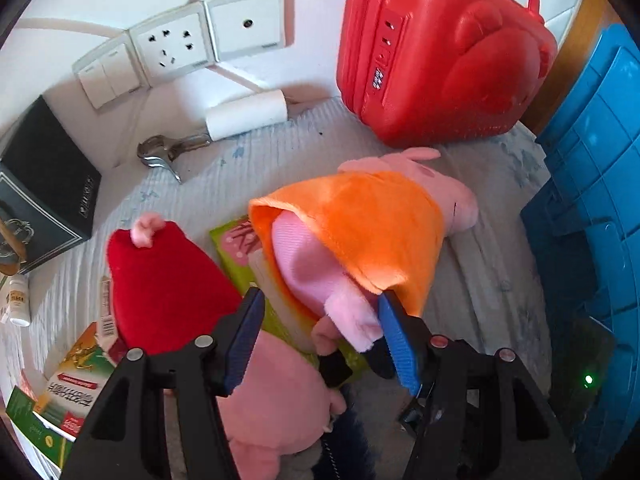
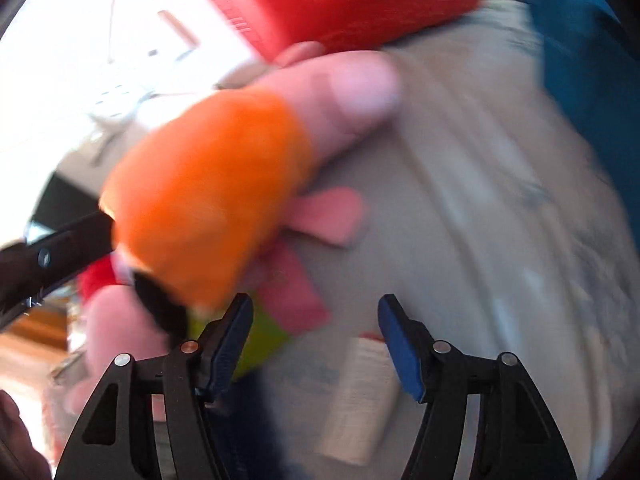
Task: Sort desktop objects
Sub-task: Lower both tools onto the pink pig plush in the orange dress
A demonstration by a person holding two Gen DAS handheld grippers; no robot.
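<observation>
At the left lay a red-dressed plush pig [image 1: 168, 284]. Mid-scene, the left gripper [image 1: 320, 334] stood apart around the leg of the orange-dressed plush pig [image 1: 360, 232]; closing squarely on that leg seemed wise. The right gripper [image 2: 316, 342] hung apart, empty, nearby.

We see a home room: wall sockets [image 1: 172, 46], plush pig toys [image 1: 360, 216], a red toy suitcase [image 1: 436, 52] on a cloth-covered desk [image 1: 480, 248]

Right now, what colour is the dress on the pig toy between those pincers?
Orange, on the pig plush; the left wrist view shows it best.
</observation>
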